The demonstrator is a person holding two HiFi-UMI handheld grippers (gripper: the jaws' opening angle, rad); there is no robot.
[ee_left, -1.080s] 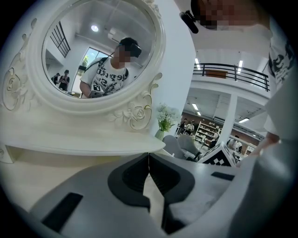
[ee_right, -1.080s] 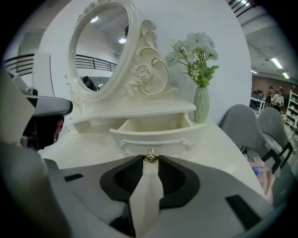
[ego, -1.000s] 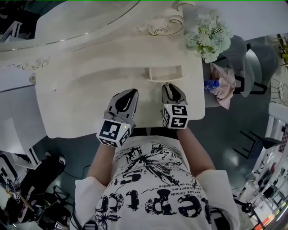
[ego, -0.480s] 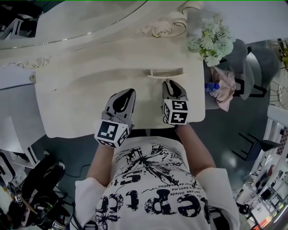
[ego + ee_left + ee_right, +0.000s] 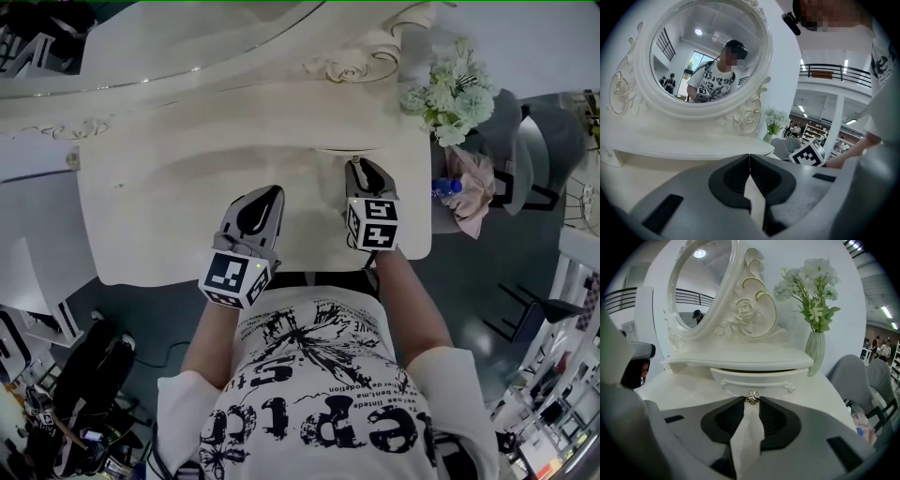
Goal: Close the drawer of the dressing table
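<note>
Right gripper view: the right gripper has its jaws closed on the small metal knob of the drawer, straight ahead at centre frame. The drawer front runs left to right under the mirror shelf, and a dark slit above it suggests it is not quite shut. The left gripper, jaws together and empty, sits farther left over the dressing table. In the head view, the drawer stood farther out a second ago; the right gripper has followed it up the frame.
</note>
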